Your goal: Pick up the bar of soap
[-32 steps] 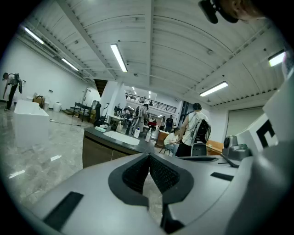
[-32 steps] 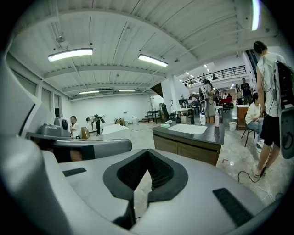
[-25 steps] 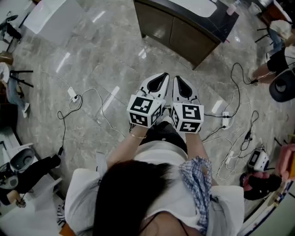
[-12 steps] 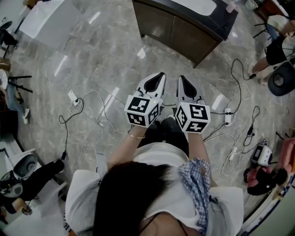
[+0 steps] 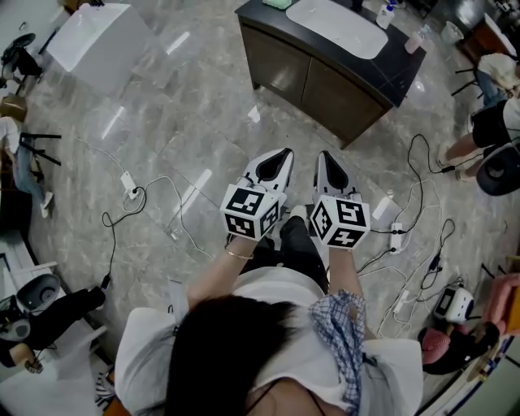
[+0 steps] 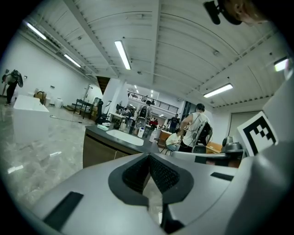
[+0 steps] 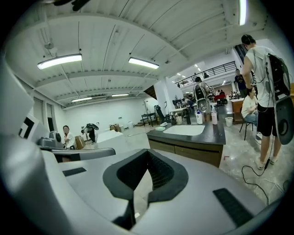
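**Item 1. Left gripper** [image 5: 286, 154]: centre of the head view, held in front of the person [image 5: 244, 349]. In the left gripper view [image 6: 148, 158] the jaws are closed, ribbed pads meeting at the tip with nothing between them.

**Item 2. Right gripper** [image 5: 322, 156]: just beside the left one, right of centre. In the right gripper view [image 7: 148, 153] the jaws are likewise fully together and hold nothing.

**Item 3. Bar of soap** [image 5: 276, 3]: a small pale green block at the top edge of the head view, on the left end of the dark countertop [image 5: 394, 57] and left of the basin. It also shows in the left gripper view [image 6: 102, 127] and the right gripper view [image 7: 161, 129]. It is well apart from both grippers; whether it sits in a dish cannot be told.

**Item 4. Sink basin** [image 5: 341, 24]: white and oval, set into the countertop at upper centre. Its interior shows plain white.

**Item 5. Cabinet** [image 5: 325, 73]: brown, with its doors shut, under the countertop.

**Item 6. Bottles:** a white bottle [image 5: 386, 16] and a pinkish bottle [image 5: 416, 41] stand upright on the countertop, right of the basin. Their contents are not readable.

**Item 7. Waste bin** [image 7: 229, 121]: pale, on the floor beyond the counter's far end. Its contents are not visible.

**Item 8. White box** [image 5: 97, 36]: upper left of the head view, on the marble floor [image 5: 187, 106].

**Item 9. Cables** [image 5: 154, 175]: loose runs across the floor, left and right of the person.
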Tool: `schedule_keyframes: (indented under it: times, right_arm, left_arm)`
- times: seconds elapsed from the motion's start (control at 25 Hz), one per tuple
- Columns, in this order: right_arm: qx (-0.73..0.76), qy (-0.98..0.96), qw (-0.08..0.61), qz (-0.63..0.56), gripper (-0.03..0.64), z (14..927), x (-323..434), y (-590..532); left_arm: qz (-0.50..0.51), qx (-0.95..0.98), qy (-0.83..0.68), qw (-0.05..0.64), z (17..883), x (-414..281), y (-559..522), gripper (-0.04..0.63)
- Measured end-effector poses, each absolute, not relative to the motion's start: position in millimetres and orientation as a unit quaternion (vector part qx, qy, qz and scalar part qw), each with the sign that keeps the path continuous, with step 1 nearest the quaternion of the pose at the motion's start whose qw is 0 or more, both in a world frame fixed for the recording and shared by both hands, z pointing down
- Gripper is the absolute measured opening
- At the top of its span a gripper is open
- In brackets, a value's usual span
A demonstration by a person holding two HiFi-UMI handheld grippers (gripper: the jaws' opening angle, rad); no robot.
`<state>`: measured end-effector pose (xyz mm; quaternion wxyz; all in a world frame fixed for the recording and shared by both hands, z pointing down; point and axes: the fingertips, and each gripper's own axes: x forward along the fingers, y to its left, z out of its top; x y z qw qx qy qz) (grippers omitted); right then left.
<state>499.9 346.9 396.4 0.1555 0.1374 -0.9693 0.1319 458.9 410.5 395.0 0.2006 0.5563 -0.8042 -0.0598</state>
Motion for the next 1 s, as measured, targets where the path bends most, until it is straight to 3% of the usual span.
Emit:
schedule_keyframes:
  times: [1.0]
  right_arm:
    - [0.053,-0.978,0.174,0.102,0.014,392,428,245]
  left_arm:
    - [-0.058,0.511,-0.832,0.207,394,410,286,0.014]
